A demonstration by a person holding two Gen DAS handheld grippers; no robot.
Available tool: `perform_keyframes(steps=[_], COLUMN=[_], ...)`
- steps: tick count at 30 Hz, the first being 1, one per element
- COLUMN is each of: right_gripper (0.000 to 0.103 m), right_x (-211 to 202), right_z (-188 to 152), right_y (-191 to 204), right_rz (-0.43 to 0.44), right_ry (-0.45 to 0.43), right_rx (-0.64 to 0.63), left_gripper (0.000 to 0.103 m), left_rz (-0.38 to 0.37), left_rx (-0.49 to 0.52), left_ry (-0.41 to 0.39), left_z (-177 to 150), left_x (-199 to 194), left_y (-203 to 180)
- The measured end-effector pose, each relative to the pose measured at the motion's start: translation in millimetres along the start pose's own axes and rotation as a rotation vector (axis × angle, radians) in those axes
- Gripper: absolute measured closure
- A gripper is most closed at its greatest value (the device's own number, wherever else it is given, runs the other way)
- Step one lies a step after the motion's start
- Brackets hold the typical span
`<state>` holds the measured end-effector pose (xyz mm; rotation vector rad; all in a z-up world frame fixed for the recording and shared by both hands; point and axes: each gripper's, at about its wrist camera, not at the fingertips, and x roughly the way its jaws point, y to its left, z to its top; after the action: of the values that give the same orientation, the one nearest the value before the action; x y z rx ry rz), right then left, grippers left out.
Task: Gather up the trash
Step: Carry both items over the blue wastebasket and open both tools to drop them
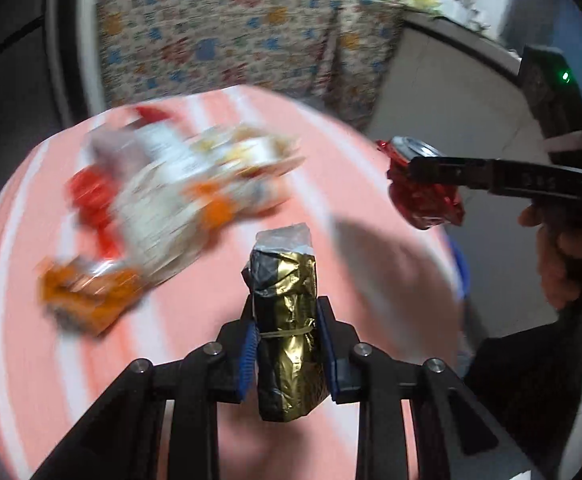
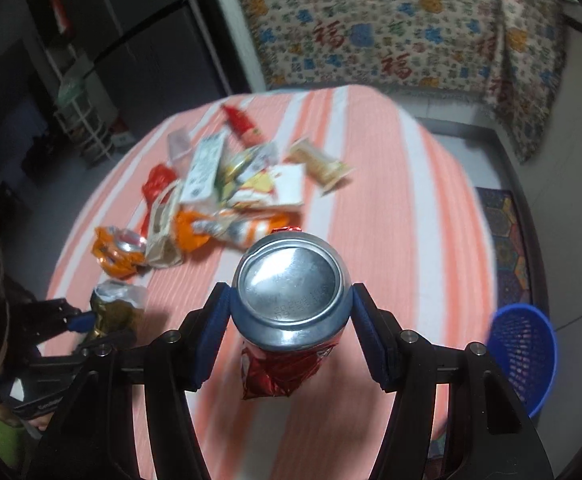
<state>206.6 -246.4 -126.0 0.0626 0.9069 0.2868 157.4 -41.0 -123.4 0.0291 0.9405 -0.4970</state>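
Crumpled gold-black foil packet (image 1: 287, 320); dented red can (image 2: 289, 312).

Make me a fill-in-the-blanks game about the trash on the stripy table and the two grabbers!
1. The left gripper is squeezing a crumpled black and ____ wrapper.
2. The right gripper is holding a crushed red ____.
3. The mesh basket beside the table is coloured ____.
4. The tablecloth has white and ____ stripes.

Missing words: gold; can; blue; orange
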Motion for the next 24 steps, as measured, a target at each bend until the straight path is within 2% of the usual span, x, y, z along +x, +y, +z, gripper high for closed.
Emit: perform_keyframes(steps=[6, 12, 18, 24], right_gripper=[0.041, 0.041, 0.041, 0.041], right_x=[-49.7, -70.8, -65.9, -60.2], right_z=[-5.5, -29.2, -56.6, -79.6], right_y=[-101.4, -210.5, -288.5, -334.9], right_rz=[-0.138, -0.247, -0.29, -0.276], right_ry=[-0.051, -0.052, -0.027, -0.047], right_rx=[0.133, 0.312, 0.445, 0.542], left_gripper=[0.076, 0.076, 0.075, 0.075], left_rz=[-0.114, -0.221, -0.274, -0.276], left_rx=[0.094, 0.136, 0.143, 0.159], left_ry=[0.003, 0.074, 0.146, 0.208], left_z=[50.3, 92.3, 108.8, 112.5], left_x=[36.5, 107.4, 185.0, 249.4], left_y=[-85.0, -161.7, -219.8, -259.8])
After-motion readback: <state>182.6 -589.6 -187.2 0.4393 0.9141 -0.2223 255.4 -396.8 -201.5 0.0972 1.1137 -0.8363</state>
